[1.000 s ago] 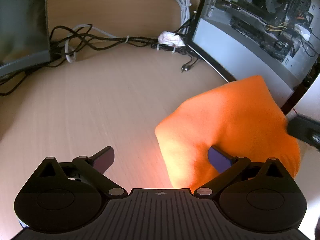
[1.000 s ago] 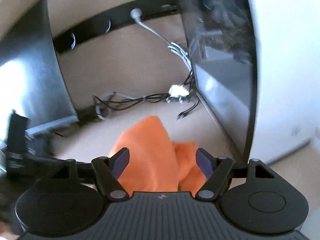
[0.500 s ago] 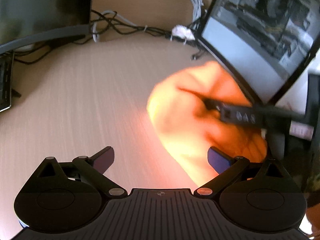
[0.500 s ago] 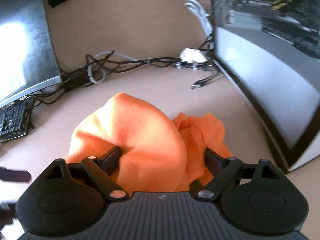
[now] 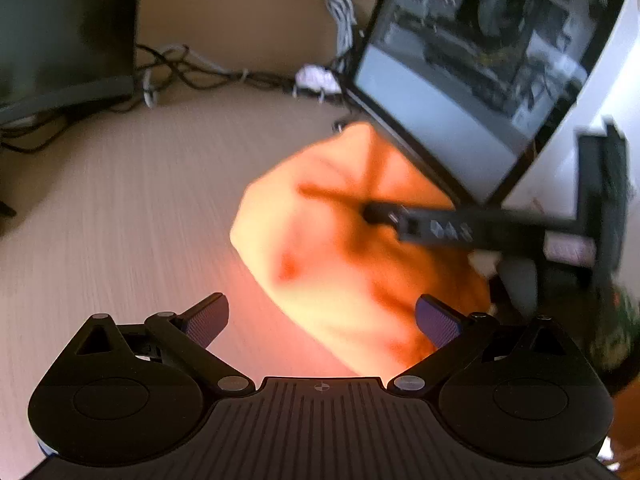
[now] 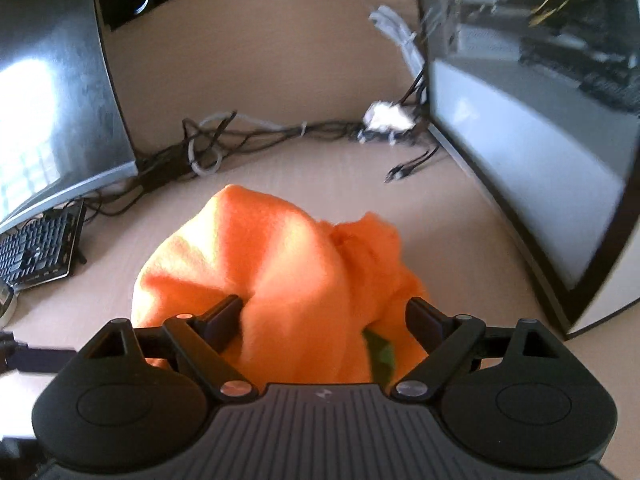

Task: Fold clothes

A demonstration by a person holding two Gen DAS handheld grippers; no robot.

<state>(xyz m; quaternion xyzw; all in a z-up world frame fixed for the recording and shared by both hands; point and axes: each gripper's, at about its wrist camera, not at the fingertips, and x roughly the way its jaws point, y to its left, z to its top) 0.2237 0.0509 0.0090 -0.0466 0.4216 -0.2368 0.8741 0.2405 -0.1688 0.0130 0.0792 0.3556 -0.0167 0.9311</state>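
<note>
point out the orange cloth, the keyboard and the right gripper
orange cloth [image 6: 280, 264]: right wrist view, on the raised middle fold.
keyboard [image 6: 38, 252]: right wrist view, on its keys at the left edge.
right gripper [image 6: 324, 320]: right wrist view, midway between its open fingertips, with cloth bunched between them.

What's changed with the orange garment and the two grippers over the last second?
The right gripper has closed in on the orange garment: a second ago the bundle lay ahead of its fingers, now cloth bulges between them, jaws wide and not clamped. The left gripper has pulled back and stays open, empty, with the garment ahead to its right. The desk, cables and PC case are unchanged.
</note>
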